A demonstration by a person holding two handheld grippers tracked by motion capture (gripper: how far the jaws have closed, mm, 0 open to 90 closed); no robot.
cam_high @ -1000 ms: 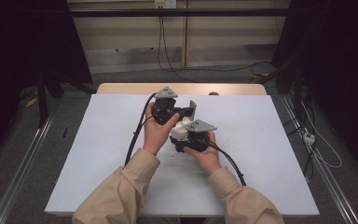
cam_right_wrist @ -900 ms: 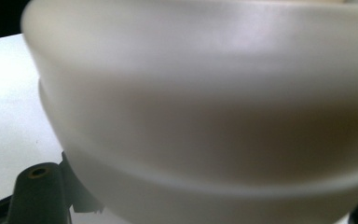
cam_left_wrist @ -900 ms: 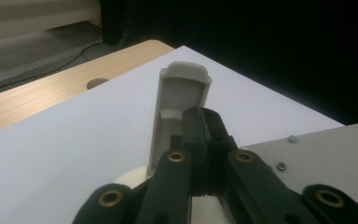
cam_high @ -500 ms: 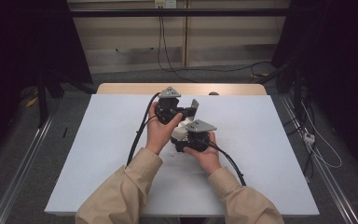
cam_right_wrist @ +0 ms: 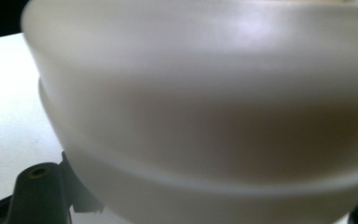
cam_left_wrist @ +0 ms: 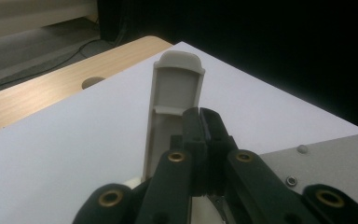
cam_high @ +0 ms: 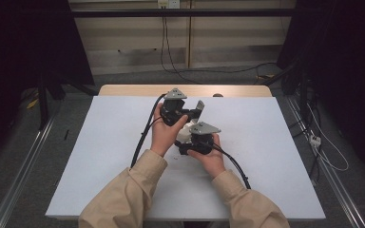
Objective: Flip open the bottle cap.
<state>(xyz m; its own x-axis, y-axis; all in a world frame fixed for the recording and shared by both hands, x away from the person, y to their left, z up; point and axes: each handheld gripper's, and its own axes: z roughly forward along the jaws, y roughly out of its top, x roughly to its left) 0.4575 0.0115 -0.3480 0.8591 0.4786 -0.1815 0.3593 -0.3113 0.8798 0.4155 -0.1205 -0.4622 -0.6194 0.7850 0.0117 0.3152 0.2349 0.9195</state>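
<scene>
Jaws of my left gripper (cam_left_wrist: 200,135) pinch shut beside a pale grey plastic strip (cam_left_wrist: 175,100). My right gripper (cam_high: 190,142), just nearer, clamps a white rounded plastic container (cam_right_wrist: 205,107) at mid-table (cam_high: 100,142).

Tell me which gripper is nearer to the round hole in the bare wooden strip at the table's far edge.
Left. The left gripper is held up toward the far side, close below the hole. The right gripper sits nearer the person, shut on a white rounded thing, farther from it.
</scene>
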